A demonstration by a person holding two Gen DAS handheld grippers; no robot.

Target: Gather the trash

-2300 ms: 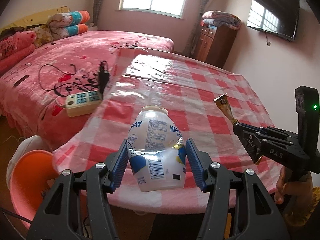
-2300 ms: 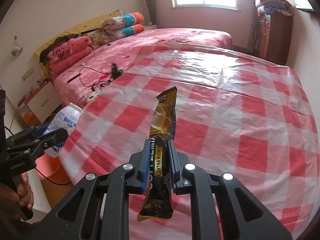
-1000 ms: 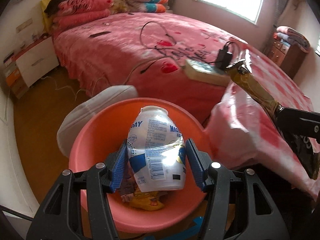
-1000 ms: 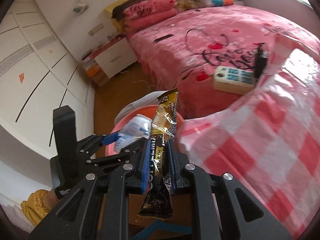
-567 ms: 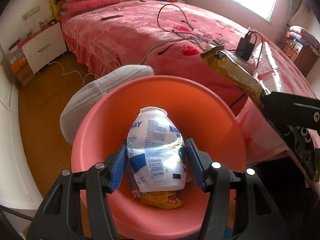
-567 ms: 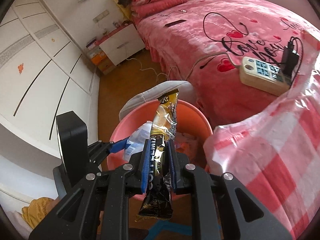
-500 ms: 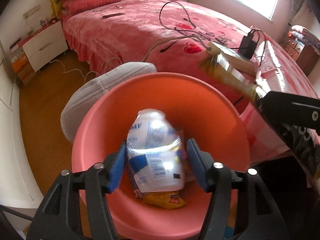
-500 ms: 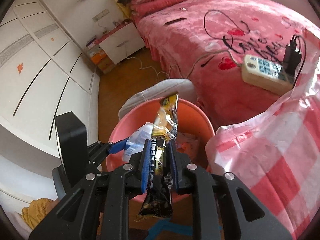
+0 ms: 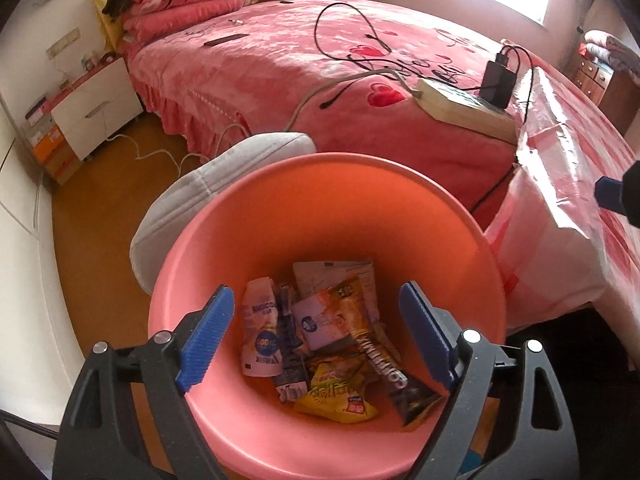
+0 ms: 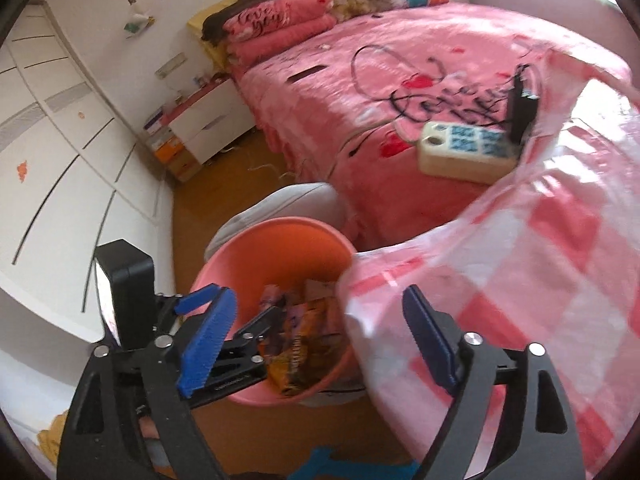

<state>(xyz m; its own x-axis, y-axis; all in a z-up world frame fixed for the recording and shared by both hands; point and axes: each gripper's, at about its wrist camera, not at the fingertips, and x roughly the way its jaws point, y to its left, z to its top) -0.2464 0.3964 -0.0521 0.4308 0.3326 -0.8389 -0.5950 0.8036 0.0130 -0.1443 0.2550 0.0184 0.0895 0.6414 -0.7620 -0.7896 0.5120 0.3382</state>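
A pink bin [image 9: 280,208] stands on the floor beside the table; it also shows in the right wrist view [image 10: 256,264]. Inside lie the white and blue bottle [image 9: 262,332], the black and gold wrapper [image 9: 384,364] and several other wrappers. My left gripper [image 9: 316,336] is open and empty, just above the bin's mouth; it shows in the right wrist view [image 10: 224,320] too. My right gripper [image 10: 320,340] is open and empty, over the gap between bin and table; one blue fingertip [image 9: 608,196] shows in the left wrist view.
The table with a pink checked cloth [image 10: 540,280] is right of the bin. A grey cushion [image 9: 224,184] lies behind it. A bed [image 9: 320,64] carries a power strip [image 10: 464,152] and cables. A white nightstand [image 9: 96,120] and wardrobe [image 10: 48,168] stand at left.
Both grippers have opened. The bottle and the black and gold wrapper have dropped into the bin. The right gripper has pulled back to the right, toward the table.
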